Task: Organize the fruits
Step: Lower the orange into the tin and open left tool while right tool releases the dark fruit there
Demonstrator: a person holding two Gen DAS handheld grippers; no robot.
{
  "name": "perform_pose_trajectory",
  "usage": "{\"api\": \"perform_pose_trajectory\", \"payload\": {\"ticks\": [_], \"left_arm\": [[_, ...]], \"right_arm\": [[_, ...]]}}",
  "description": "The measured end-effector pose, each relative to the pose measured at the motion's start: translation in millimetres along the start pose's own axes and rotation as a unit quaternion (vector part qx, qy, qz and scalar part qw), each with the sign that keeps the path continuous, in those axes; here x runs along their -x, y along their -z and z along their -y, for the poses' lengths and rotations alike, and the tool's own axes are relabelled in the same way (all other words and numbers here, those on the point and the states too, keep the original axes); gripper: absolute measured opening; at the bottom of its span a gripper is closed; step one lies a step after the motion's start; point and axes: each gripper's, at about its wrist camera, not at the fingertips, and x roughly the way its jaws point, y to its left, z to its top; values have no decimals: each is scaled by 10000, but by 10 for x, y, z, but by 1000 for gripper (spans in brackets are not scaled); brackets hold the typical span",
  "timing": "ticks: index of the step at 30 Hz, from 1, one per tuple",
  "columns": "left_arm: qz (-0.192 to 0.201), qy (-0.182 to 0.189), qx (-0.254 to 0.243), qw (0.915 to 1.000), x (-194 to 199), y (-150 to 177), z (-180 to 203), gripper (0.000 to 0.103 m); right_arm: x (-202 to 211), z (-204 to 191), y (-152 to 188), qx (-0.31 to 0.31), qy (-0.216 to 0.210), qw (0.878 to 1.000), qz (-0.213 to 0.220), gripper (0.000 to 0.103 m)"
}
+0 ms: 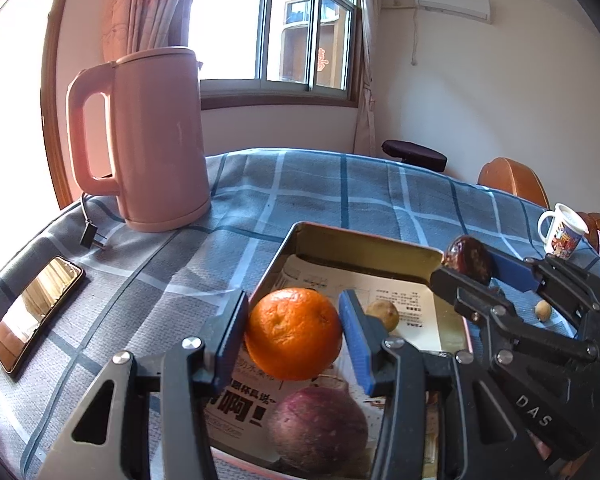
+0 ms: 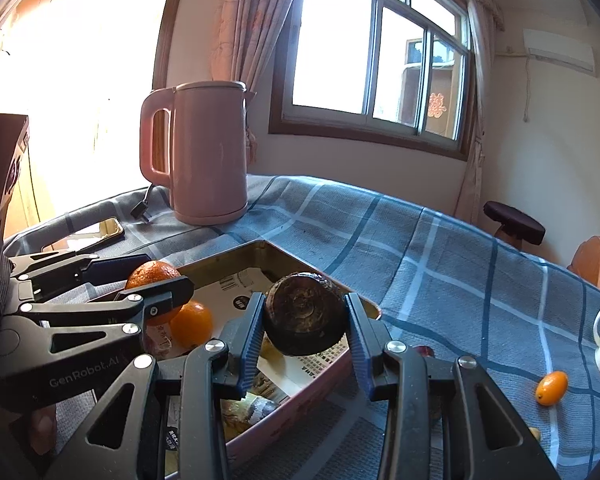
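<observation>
Side by side, left gripper and right gripper tilted over tin.

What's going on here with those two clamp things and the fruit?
A person is sorting fruit into a metal tray lined with newspaper, using a hand-held gripper in each hand. The left gripper is clamped on an orange, and the right gripper on a dark brown round fruit; both are held over the tray. A purple fruit and another orange already lie inside. A small orange fruit sits out on the tablecloth.
</observation>
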Motion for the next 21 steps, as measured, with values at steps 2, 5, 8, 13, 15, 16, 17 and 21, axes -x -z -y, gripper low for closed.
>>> {"api": "perform_pose_trajectory", "payload": {"ticks": [2, 5, 8, 13, 15, 16, 17, 21], "left_arm": [[-61, -19, -4, 10000, -19, 2, -13, 49], [-146, -34, 20, 9999, -49, 4, -32, 49], [-208, -77, 10, 9998, -70, 4, -39, 49], [-225, -160, -96, 9996, -73, 13, -24, 49], [-240, -133, -71, 9996, -73, 12, -43, 50], [-236, -122, -72, 9996, -72, 13, -45, 50], [-231, -125, -98, 9996, -70, 13, -36, 49], [-153, -182, -231, 9994, -37, 21, 25, 69]], "right_arm": [[-45, -14, -3, 19, -81, 9999, -104, 41], [-104, -27, 6, 45, -181, 9995, -261, 41], [-179, -36, 10, 55, -357, 9983, -467, 41], [-313, -91, 28, 148, -564, 9947, -842, 41], [-367, -89, 42, 111, -676, 9926, -1004, 41], [-373, -94, 45, 111, -701, 9921, -1039, 43], [-376, -109, 46, 140, -718, 9919, -1042, 44], [-335, -288, 65, 571, -797, 9898, -1032, 71]]}}
